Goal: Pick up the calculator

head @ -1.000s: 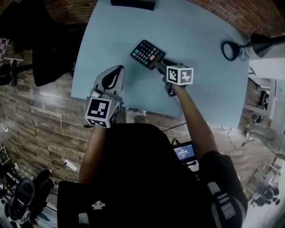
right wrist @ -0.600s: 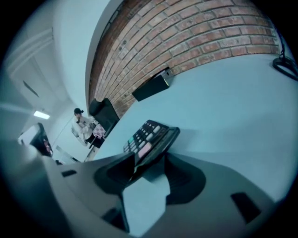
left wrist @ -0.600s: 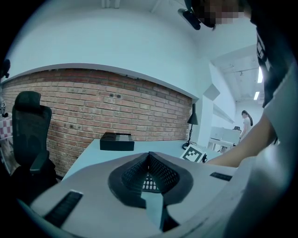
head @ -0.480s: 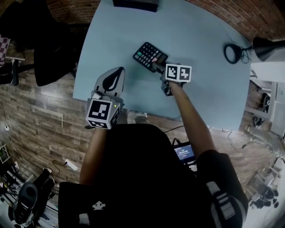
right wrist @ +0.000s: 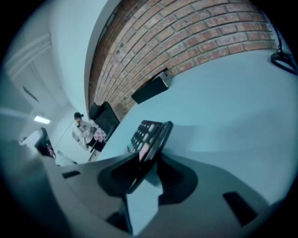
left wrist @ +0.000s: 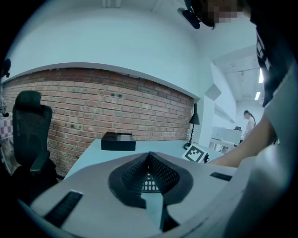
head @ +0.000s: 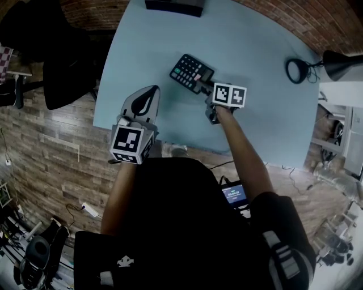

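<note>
The black calculator [head: 190, 71] lies on the light blue table [head: 255, 45], keys up. My right gripper [head: 204, 86] is at its near right end. In the right gripper view the calculator [right wrist: 149, 135] stands edge-on between the jaws of my right gripper [right wrist: 148, 160], which have just been closing and now press on it. My left gripper [head: 152, 89] hovers over the table's near left part, well apart from the calculator, jaws together and holding nothing. In its own view the left gripper [left wrist: 149, 155] points toward the brick wall.
A black box [head: 173, 5] sits at the table's far edge. A desk lamp [head: 295, 68] stands at the far right corner. A dark office chair [head: 62, 68] is left of the table. A laptop [head: 235, 193] sits low by the person's right side.
The right gripper has rolled a little and its jaws have closed on the calculator's near end. The calculator has barely shifted. The left gripper has stayed where it was.
</note>
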The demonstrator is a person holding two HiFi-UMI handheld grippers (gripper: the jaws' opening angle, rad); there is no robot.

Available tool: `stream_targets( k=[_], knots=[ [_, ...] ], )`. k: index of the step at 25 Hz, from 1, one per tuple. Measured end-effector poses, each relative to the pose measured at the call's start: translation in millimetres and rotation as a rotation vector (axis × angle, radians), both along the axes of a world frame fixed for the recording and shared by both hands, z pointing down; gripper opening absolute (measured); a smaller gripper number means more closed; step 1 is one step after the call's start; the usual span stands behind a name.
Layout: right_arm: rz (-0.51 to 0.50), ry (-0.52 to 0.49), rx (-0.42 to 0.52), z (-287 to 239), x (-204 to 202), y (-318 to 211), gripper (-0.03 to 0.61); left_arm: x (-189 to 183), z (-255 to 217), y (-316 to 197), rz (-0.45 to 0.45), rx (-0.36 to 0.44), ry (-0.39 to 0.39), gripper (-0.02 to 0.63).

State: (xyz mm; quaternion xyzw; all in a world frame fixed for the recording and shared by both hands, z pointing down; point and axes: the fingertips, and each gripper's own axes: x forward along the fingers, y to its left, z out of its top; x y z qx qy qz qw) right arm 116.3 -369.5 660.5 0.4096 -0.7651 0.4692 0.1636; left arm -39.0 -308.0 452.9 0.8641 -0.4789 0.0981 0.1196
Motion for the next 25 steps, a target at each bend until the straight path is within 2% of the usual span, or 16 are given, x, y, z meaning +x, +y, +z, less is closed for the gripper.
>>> stream_targets(
  k=[8, 25],
  knots=[
    [-0.027, 0.038, 0.075, -17.6, -3.0, -4.6, 0.075, 1.2, -2.0, -1.9, -0.004, 0.007, 0.006, 0.005],
    [-0.039, 0.042, 0.162, -36.4, -3.1, -2.6, 0.058, 3.8, -5.7, 1.7, -0.011, 0.018, 0.008, 0.005]
  ],
)
